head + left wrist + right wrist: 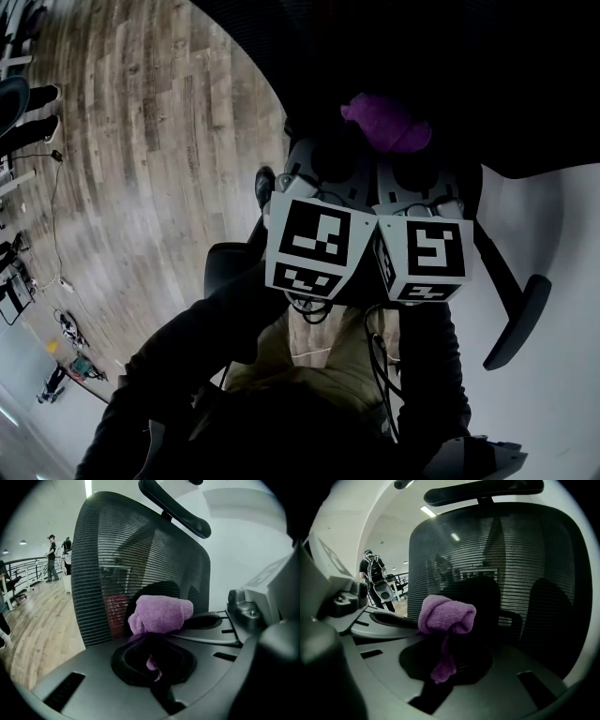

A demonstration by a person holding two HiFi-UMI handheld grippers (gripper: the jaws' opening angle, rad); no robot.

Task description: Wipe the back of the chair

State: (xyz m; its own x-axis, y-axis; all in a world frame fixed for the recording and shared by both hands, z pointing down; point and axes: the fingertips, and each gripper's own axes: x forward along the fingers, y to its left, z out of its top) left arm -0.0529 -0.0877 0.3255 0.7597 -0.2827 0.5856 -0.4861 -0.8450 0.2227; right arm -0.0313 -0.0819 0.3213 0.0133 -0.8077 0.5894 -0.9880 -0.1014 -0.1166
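Before the single mesh chair back [525, 564], one purple cloth [445, 616] bunches at the tips of two tools. The left tool [154, 651] and the right tool [447, 656] both pinch it.

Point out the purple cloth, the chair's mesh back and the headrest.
purple cloth [161, 613], left gripper view, on its bunched top.
mesh back [534, 559], right gripper view, on the upper mesh.
headrest [478, 490], right gripper view, mid-bar.

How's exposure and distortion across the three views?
Head view: strong fisheye, upper right crushed to black, wood floor bright, purple cloth readable. Left gripper view: mesh backrest barrel-curved, deep shadow under the cloth. Right gripper view: dimmer, backrest backlit, black vignette at the corners.
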